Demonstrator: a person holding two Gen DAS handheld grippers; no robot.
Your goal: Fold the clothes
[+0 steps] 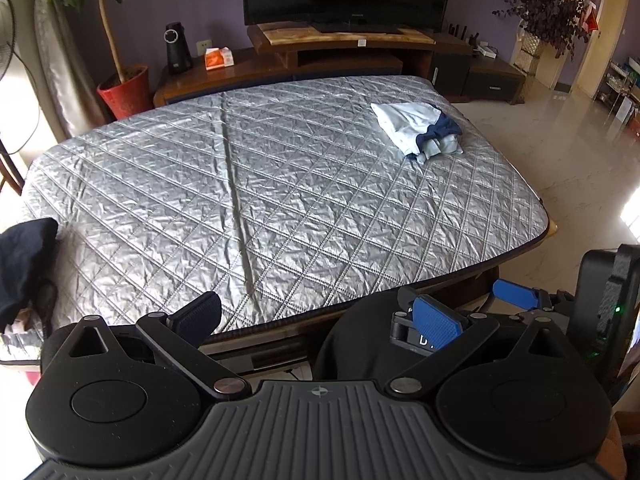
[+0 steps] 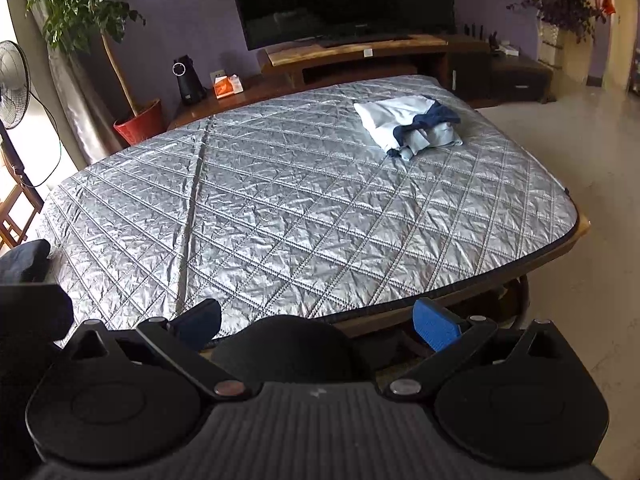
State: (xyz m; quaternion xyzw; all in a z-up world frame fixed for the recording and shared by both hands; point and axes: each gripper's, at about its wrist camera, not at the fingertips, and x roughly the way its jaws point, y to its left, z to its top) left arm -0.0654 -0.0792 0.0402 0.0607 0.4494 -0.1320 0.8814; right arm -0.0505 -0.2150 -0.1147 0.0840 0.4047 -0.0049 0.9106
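I hold both grippers back at the near edge of the table, above its silver quilted cover [image 1: 280, 184]. My left gripper [image 1: 320, 316] has its fingers spread wide with nothing between them; my right gripper [image 2: 320, 320] is spread just as wide and also holds nothing. The garment to fold, a light blue and white piece with navy trim [image 1: 416, 128], lies crumpled on the far right part of the cover, well apart from both grippers. A red pot [image 1: 126, 94] beyond the far left corner holds a leafy plant. A dark cloth [image 1: 24, 264] sits at the cover's near left edge. Only the left wrist view shows the right gripper's blue pads [image 1: 514, 294]; only the right wrist view shows a standing fan [image 2: 14, 88].
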